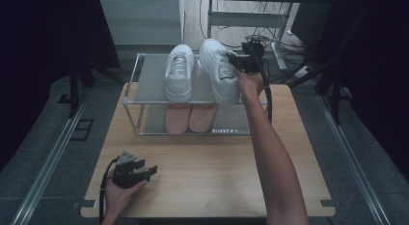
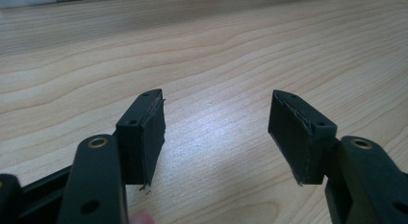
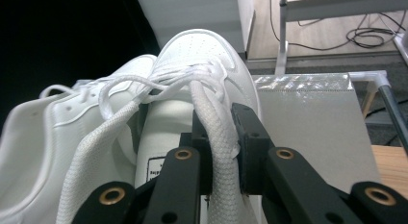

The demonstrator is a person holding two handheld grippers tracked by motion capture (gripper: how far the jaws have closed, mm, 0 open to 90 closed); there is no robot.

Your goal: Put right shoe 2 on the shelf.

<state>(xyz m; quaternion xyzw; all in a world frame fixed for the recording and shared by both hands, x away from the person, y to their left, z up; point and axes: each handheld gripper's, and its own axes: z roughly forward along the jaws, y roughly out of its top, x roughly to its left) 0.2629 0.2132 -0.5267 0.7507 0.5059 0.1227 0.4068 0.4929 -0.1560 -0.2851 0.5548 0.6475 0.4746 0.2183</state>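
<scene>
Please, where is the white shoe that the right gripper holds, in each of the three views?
High view: white shoe on the rack's top shelf, right of centre, in the right gripper.
Left gripper view: bare wooden table.
Right gripper view: centre, lace between the jaws.
Shared landmark: top shelf.

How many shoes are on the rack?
4: two white sneakers on the top shelf, the left one and the right one held by its lace, and two pink shoes below. More may be hidden.

A shoe rack stands at the bench's far edge; two sneakers sit side by side on its top shelf, a pair of slippers below.
</scene>
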